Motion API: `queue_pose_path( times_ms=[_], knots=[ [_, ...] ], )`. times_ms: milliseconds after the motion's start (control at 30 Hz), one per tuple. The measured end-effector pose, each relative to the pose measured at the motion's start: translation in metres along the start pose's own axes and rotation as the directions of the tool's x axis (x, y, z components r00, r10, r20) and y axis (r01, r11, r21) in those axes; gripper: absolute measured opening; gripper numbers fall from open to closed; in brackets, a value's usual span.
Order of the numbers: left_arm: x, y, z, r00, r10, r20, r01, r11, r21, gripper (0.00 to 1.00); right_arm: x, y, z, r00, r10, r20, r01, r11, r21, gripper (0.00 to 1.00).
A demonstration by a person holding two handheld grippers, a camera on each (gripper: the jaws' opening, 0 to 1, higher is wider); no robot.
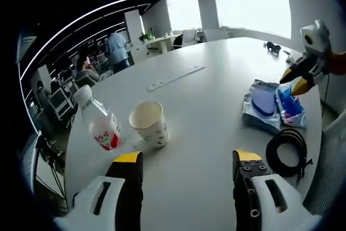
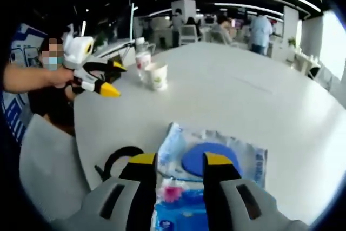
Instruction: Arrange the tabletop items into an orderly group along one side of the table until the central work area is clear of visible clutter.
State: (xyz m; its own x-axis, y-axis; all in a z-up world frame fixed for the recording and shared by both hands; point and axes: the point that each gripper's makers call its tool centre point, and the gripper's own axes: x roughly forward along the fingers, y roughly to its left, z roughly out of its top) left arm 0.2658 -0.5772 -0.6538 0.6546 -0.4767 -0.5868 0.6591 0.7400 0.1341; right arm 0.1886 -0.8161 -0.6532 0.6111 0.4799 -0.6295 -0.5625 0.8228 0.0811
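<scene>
Right gripper point(image 2: 180, 162) jaws apart over the soft, crinkly wipes pack point(image 2: 216, 160) — light, slippery; best pinched at its edge — while the left gripper point(image 1: 188, 162) stands wide open.

Each claw point(image 1: 188, 158) has 2 black jaws with yellow tips on a pale grey body with slots.

Ahead of our jaws we count one paper cup point(image 1: 149, 123), one plastic bottle point(image 1: 100, 121), two wipe packets point(image 1: 263, 104) side by side, and one coiled black cable point(image 1: 286, 152).
</scene>
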Motion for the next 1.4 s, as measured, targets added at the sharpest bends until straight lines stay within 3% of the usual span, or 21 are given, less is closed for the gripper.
queue_pose_path(
  times_ms=[533,1000,1400],
  knots=[
    [0.012,-0.044,0.016,0.998,-0.059,0.018,0.06,0.998,-0.009,0.64,-0.028,-0.051,-0.001,0.995,-0.096,0.021,0.095,0.995,0.042,0.29],
    [0.023,-0.067,0.026,0.995,-0.092,0.021,0.093,0.996,-0.012,0.63,-0.033,-0.079,-0.009,0.991,-0.135,0.009,0.134,0.989,0.06,0.28],
    [0.035,-0.098,0.035,0.99,-0.141,0.014,0.141,0.99,-0.017,0.59,-0.031,-0.101,-0.021,0.989,-0.147,-0.015,0.147,0.985,0.091,0.26]
  ],
)
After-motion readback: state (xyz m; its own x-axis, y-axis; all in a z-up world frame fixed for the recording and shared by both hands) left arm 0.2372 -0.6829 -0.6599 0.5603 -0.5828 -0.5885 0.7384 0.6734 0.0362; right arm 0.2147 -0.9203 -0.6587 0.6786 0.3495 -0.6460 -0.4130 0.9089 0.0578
